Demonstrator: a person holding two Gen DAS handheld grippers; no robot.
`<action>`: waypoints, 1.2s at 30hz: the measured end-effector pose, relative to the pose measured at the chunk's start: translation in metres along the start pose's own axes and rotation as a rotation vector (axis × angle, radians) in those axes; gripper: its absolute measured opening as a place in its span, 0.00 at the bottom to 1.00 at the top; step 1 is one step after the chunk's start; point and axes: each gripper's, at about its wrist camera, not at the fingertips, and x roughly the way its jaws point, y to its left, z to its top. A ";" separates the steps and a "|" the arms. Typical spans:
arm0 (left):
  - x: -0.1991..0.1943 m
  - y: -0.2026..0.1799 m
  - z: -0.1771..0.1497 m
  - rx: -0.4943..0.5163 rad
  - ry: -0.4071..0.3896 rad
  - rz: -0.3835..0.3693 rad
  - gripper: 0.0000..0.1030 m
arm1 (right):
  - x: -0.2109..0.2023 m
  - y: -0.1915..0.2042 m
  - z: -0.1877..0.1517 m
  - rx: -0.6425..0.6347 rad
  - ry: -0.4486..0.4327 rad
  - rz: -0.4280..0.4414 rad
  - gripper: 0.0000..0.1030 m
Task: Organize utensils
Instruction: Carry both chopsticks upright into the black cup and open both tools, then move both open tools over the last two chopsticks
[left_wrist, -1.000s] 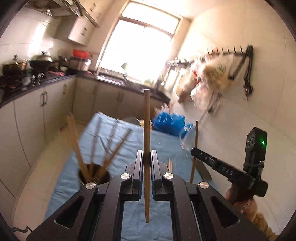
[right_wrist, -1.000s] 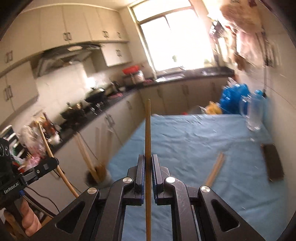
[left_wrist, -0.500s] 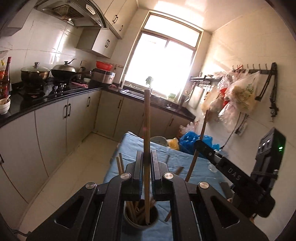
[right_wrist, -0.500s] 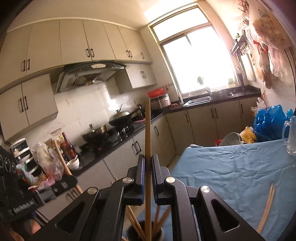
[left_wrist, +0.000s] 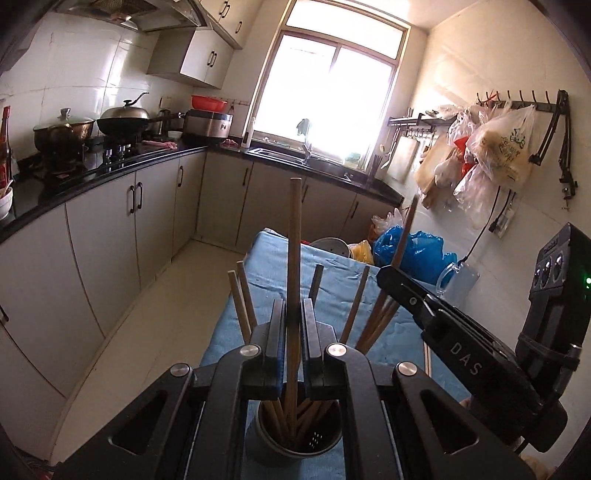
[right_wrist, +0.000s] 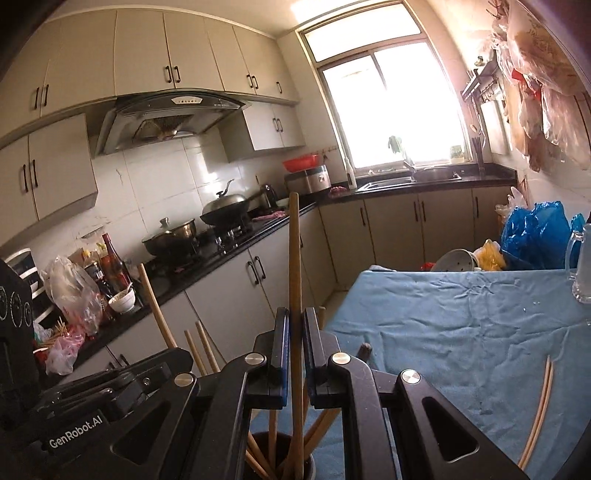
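Note:
My left gripper (left_wrist: 294, 325) is shut on a wooden chopstick (left_wrist: 294, 258) held upright, its lower end inside the metal utensil cup (left_wrist: 295, 443), which holds several other chopsticks. My right gripper (right_wrist: 294, 332) is shut on another wooden chopstick (right_wrist: 294, 266), also upright with its lower end down in the same cup (right_wrist: 280, 465). The right gripper's body also shows in the left wrist view (left_wrist: 461, 354), close on the right, and the left gripper's body in the right wrist view (right_wrist: 103, 398). A loose pair of chopsticks (right_wrist: 539, 410) lies on the blue cloth.
The table has a blue cloth (right_wrist: 461, 317) over it. A glass mug (right_wrist: 583, 269) stands at its far right. Blue plastic bags (right_wrist: 535, 232) and a colander (right_wrist: 454, 260) sit beyond the table. Cabinets and a counter with pots (left_wrist: 118, 122) run along the left.
Both grippers have come down over the cup with their chopsticks. The lower ends of both sticks now sit in the cup among the others. The views tilted up from the table to the room.

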 end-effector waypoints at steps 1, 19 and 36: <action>-0.002 -0.001 0.000 0.004 -0.004 0.002 0.06 | 0.000 -0.001 -0.001 0.003 0.005 0.000 0.08; -0.055 -0.032 -0.018 -0.007 -0.049 -0.076 0.36 | -0.082 -0.046 -0.001 0.011 -0.062 -0.089 0.63; 0.004 -0.129 -0.117 0.170 0.292 -0.183 0.44 | -0.054 -0.286 -0.098 0.338 0.459 -0.363 0.21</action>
